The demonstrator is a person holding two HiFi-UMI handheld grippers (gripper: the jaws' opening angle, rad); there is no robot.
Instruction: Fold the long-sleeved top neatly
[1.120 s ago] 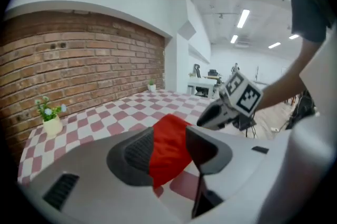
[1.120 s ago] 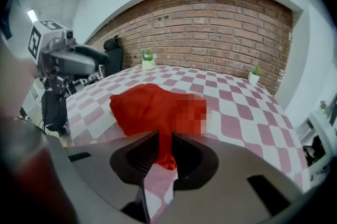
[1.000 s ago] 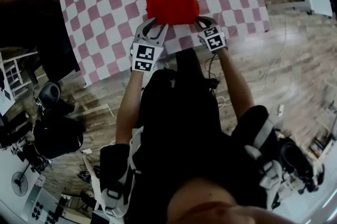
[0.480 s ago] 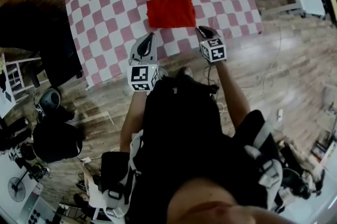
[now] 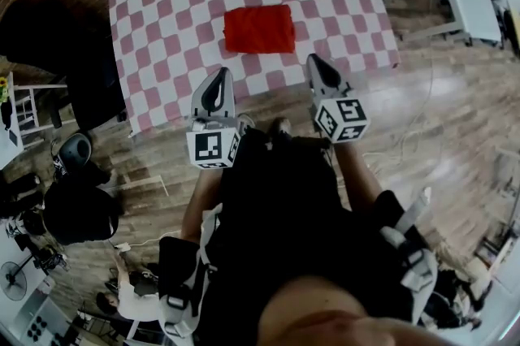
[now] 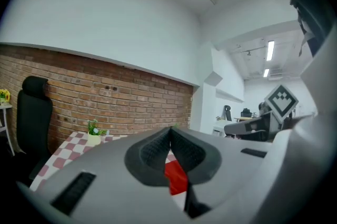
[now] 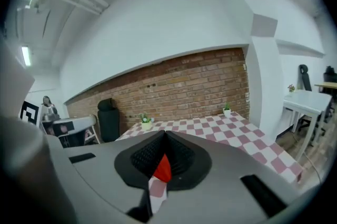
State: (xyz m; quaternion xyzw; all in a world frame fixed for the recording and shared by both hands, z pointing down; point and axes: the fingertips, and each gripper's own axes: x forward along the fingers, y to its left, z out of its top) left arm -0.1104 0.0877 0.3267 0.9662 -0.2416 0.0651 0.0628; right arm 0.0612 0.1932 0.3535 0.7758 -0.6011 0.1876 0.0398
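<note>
Since the red top (image 5: 259,29) already lies as a compact rectangle near the middle of the checked table (image 5: 162,44), well apart from both my tongs, I judge the folding done. What is left is a check and a clean stand-off. My left tongs (image 5: 218,78) hang by the table's near edge, pressed together on nothing. In the left gripper view their pads (image 6: 152,152) meet at the tip, and only a slice of red shows far off below them. My right tongs (image 5: 322,68) hang beside that same edge. Their jaws have just been closing with nothing between them, and in the right gripper view they meet tip to tip, the top a small red wedge beyond. To do this well I would keep both pairs high and off the cloth, so no tip snags an edge and pulls a layer loose. From the head view the sides look straight and I see no sleeve or hem poking out, though I cannot tell how the layers underneath sit. If a corner needed squaring, I would spread one pair and come in low from the near side. I would pinch only the top layer there, steady the bundle with the other pair's closed tip, and let go before lifting away.
</note>
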